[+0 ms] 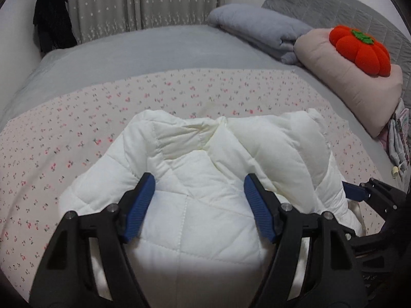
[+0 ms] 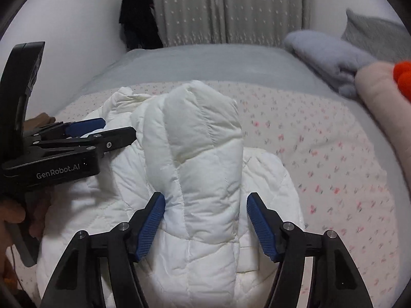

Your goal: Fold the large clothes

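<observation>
A white quilted puffer jacket (image 1: 195,179) lies on the floral bedspread (image 1: 77,128), partly folded, with both sleeves laid over its body. My left gripper (image 1: 199,200) is open, its blue pads apart over the jacket's near part. My right gripper (image 2: 205,218) is open, its pads on either side of a folded-in sleeve (image 2: 203,148), which lies between them without being pinched. The left gripper also shows in the right wrist view (image 2: 102,131), resting on the jacket's left side. The right gripper's fingers (image 1: 354,192) show at the jacket's right edge in the left wrist view.
The bed has a grey sheet (image 1: 154,48) beyond the floral spread. A folded grey blanket (image 1: 262,30), a beige pillow (image 1: 346,77) with a red pumpkin plush (image 1: 362,51) and a grey quilted pillow (image 1: 334,7) lie at the far right. Curtains (image 2: 226,7) and a dark hanging garment (image 2: 138,20) stand behind.
</observation>
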A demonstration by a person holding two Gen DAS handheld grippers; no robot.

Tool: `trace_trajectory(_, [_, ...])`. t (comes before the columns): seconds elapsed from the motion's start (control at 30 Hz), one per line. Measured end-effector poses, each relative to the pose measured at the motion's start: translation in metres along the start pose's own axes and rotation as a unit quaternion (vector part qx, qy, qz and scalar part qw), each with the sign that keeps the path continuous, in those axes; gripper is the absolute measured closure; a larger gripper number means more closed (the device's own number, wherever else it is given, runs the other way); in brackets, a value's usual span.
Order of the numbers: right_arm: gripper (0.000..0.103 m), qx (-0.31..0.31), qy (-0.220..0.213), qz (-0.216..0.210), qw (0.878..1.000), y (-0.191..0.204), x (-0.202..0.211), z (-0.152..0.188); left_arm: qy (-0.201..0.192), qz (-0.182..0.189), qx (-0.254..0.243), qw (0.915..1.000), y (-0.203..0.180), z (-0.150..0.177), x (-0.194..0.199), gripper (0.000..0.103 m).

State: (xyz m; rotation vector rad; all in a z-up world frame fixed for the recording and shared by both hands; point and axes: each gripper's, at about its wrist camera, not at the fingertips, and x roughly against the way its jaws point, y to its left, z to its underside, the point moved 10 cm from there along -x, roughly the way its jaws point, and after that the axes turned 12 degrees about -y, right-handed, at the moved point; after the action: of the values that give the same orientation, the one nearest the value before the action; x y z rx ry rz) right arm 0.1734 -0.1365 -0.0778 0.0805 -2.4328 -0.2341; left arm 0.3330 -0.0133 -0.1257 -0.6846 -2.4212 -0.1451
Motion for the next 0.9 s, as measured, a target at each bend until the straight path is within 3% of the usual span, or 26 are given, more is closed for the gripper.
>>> trace_trajectory(0.1, [0.029, -0.048, 0.009, -0.021, 0.999, -0.019, -0.007, 0.012, 0.008, 0.004, 0.004, 0.9999, -0.003, 0.007, -0.017, 0.03])
trace_trajectory(0.23, [0.028, -0.055, 0.016, -0.023, 0.998, -0.019, -0.012, 0.017, 0.012, -0.008, 0.0, 0.9999, -0.007, 0.013, -0.019, 0.03])
trace_trajectory(0.43, [0.02, -0.016, 0.013, -0.015, 1.0, -0.011, 0.009, 0.004, -0.008, -0.033, -0.028, 0.999, -0.01, 0.004, 0.013, 0.025])
trace_trajectory(0.7, [0.018, 0.023, -0.007, 0.001, 1.0, -0.002, 0.061, -0.012, -0.018, -0.045, -0.03, 0.9983, -0.017, -0.009, 0.063, 0.019])
trace_trajectory(0.9, [0.018, 0.029, 0.0, 0.017, 0.999, -0.006, 0.08, -0.007, -0.002, -0.067, 0.007, 0.9977, -0.009, 0.006, 0.101, 0.018])
